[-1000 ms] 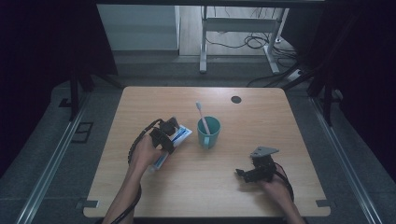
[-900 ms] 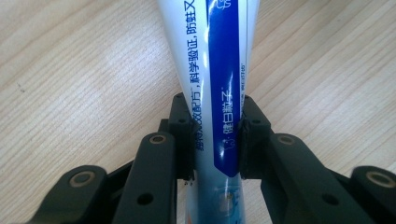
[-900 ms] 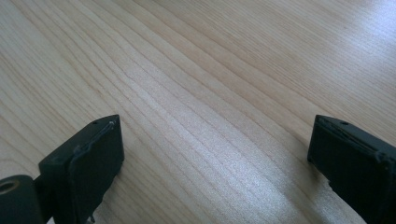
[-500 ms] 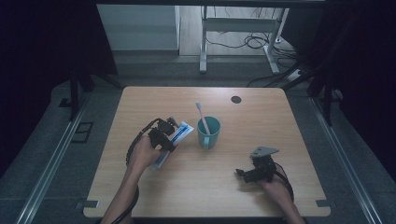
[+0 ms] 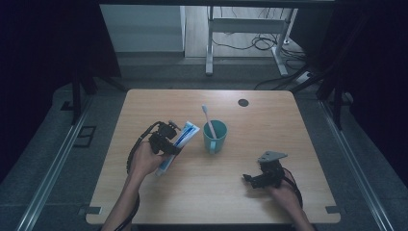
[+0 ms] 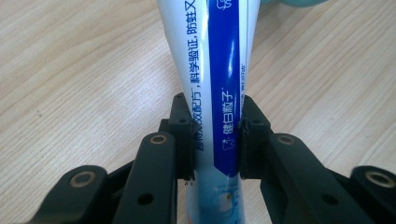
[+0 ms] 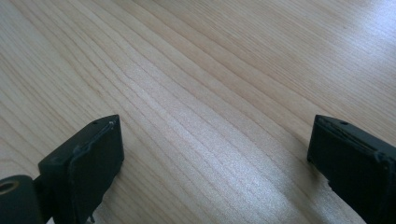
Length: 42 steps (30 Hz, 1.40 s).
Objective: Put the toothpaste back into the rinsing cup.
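A white and blue toothpaste tube is clamped in my left gripper, left of a teal cup that holds a white toothbrush. In the left gripper view the tube runs up between the two black pads, which press on both its sides; it hangs a little above the wood. My right gripper rests low over the table at the front right, and its jaws stand wide apart over bare wood.
The wooden table has a round black cable grommet near its far edge. Beyond it stand a metal desk frame and loose cables on the floor. Dark curtains flank both sides.
My left gripper has lifted the toothpaste tube a little and carried it slightly toward the cup. The right gripper has stayed where it was.
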Tool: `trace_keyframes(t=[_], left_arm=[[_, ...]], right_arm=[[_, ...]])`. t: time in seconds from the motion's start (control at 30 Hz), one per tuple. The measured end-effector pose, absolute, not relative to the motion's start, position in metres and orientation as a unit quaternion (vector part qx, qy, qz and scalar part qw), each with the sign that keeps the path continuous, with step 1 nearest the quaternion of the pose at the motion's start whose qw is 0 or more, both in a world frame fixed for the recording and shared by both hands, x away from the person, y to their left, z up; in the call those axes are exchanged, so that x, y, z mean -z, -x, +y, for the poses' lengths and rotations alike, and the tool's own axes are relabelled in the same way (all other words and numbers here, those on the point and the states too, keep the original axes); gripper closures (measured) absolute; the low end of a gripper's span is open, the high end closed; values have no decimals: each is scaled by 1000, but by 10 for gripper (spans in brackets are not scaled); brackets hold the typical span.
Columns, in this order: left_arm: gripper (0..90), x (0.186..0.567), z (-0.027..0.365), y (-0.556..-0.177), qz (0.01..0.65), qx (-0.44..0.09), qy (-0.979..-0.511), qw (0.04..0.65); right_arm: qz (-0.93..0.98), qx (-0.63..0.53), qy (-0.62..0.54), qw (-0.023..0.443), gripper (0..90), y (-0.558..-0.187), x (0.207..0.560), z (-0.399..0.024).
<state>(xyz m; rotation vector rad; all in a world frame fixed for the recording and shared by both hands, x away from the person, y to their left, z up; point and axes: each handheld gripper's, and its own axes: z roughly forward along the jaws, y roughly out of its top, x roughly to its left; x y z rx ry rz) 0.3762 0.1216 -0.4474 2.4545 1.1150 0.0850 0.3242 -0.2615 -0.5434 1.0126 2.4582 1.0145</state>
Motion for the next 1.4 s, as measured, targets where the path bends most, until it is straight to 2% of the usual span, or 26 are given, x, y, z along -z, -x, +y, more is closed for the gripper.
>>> trace_keyframes(t=[0.83, 1.4], left_arm=[[725, 428, 129, -362, 372, -63, -861, 341], [725, 421, 116, -365, 362, -74, -843, 391]], right_arm=[[854, -353, -352, 148, 34, -324, 543, -261], [854, -353, -352, 147, 34, -324, 543, -261]])
